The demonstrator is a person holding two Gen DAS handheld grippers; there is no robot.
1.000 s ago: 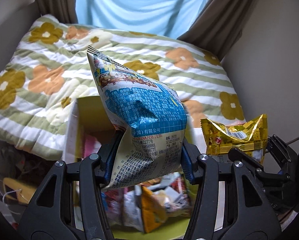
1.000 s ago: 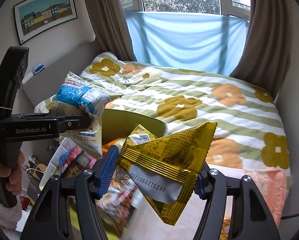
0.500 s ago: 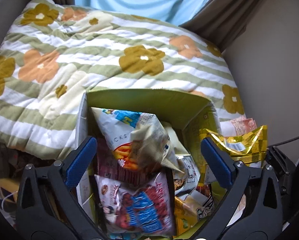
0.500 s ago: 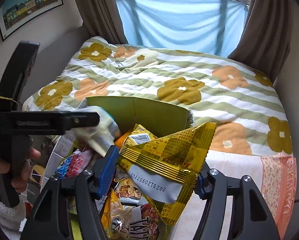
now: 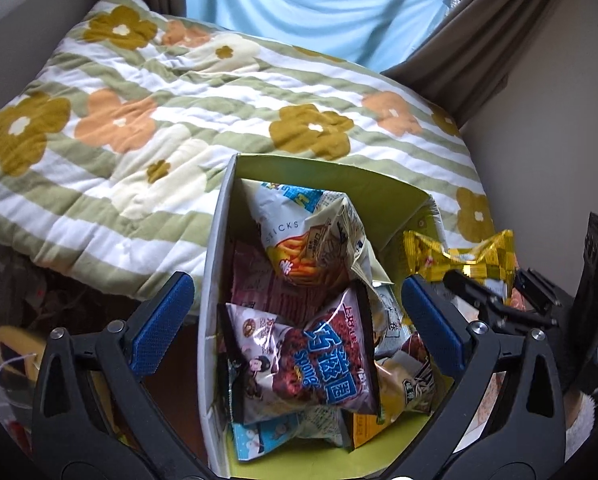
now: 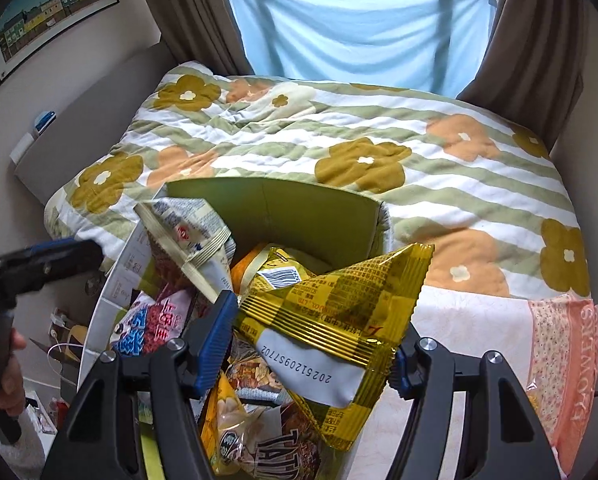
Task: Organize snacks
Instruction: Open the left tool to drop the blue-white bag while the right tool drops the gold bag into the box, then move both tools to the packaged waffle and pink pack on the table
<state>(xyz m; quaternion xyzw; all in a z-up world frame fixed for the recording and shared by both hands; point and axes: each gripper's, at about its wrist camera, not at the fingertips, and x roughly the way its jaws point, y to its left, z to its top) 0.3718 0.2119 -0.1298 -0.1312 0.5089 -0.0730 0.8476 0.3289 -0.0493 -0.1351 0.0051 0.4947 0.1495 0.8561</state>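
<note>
Blue-and-white bag (image 5: 311,240) now in box (image 5: 215,280) — left jaws wide.

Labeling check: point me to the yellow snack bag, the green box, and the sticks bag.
yellow snack bag (image 6: 331,320), right wrist view, middle of the printed face.
green box (image 6: 299,216), right wrist view, bare inner far wall.
sticks bag (image 5: 311,240), left wrist view, front panel by the fries picture.

Your right hand-held gripper (image 6: 313,344) clamps a yellow snack bag (image 6: 331,320) above the green box (image 6: 299,212), which is crowded with snack packets (image 6: 187,236). At the left edge your left hand-held gripper (image 6: 51,260) reaches in, a hand (image 6: 7,376) on its handle. Beyond the box lies the flowered bed quilt (image 6: 379,140).
</note>
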